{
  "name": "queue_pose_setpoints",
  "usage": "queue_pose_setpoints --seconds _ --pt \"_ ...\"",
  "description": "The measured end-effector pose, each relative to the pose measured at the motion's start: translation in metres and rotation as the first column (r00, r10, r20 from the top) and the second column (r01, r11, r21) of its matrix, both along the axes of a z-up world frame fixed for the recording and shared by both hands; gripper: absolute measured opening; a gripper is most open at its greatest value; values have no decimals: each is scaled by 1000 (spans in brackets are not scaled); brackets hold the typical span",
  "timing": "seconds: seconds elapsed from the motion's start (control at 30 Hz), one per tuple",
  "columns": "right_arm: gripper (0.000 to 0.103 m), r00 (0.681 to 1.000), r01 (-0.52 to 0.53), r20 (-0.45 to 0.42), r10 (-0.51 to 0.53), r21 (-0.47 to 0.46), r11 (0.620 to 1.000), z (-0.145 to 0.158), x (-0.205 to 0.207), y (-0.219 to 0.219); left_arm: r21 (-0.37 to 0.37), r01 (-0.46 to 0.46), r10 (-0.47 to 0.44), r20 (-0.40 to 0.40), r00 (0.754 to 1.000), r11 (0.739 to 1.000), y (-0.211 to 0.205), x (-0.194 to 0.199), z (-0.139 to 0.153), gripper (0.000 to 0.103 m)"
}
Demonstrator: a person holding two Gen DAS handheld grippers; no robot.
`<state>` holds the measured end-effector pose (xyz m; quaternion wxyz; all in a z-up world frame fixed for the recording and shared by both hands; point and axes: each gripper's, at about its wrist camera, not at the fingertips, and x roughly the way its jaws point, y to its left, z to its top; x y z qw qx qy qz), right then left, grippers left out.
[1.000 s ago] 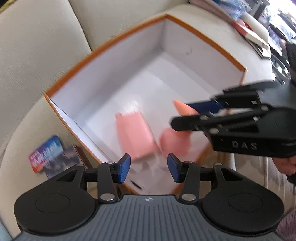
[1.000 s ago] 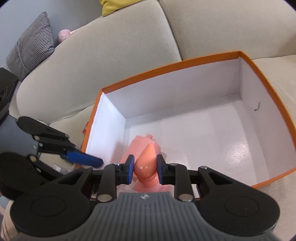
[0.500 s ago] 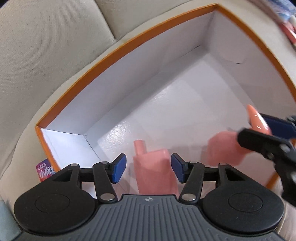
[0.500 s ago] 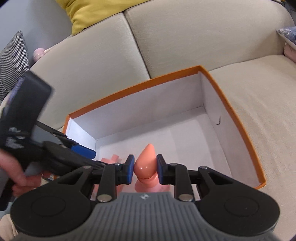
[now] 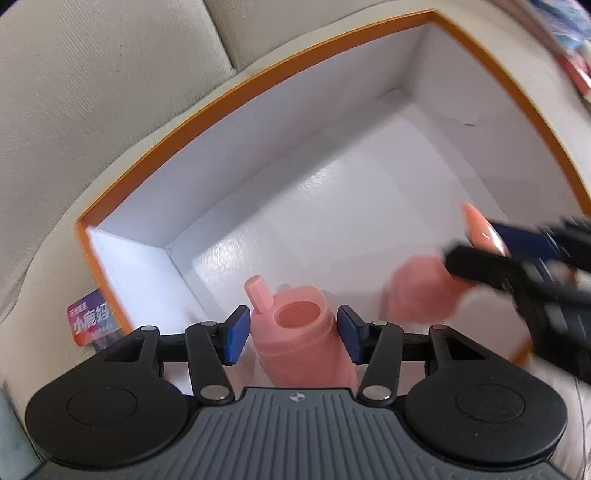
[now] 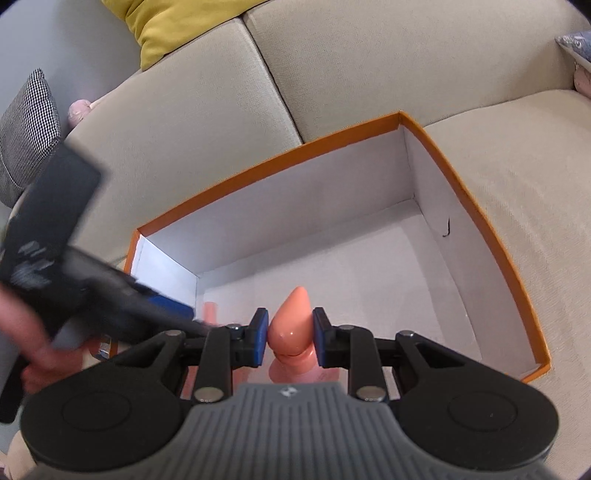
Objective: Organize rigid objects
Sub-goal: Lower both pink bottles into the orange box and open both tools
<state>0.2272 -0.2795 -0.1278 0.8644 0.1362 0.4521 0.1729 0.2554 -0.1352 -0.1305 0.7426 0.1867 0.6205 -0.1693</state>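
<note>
place: probably home living room | evidence: beige sofa (image 6: 369, 66), yellow cushion (image 6: 177, 26)

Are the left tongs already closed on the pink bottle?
No, the left tongs are open, with visible gaps beside the pink bottle between them.

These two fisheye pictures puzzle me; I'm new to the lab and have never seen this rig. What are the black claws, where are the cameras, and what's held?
No robot here: a person holds a two-finger gripper in each hand, each carrying a forward-looking camera. The left view shows the left gripper open, its blue pads either side of a pink bottle-shaped container inside the orange-rimmed box on a beige sofa. The right view shows the right gripper shut on an orange cone-shaped toy over the same box.
</note>
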Motion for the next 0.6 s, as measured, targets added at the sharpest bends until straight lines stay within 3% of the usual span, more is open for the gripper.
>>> queue_pose_setpoints --seconds 0.03,0.07,0.1,0.27,0.6 --pt "26 1000 0 -3 0 7 1000 0 1 -2 -23 20 -19 21 1000 1000 4 -10 6 56" --pt "26 1000 0 -7 0 17 1000 0 0 -2 -47 39 -37 37 999 998 7 -18 10 35" --pt "26 1000 0 -12 1 30 1000 -1 -1 -3 -60 59 -56 58 997 996 10 -27 14 33" --pt "26 999 -14 -31 16 69 998 -1 -4 1 -92 55 -51 47 998 994 23 -46 18 31" --pt "26 999 -46 -14 47 48 998 9 -11 20 -174 89 -82 49 995 981 35 -68 34 32"
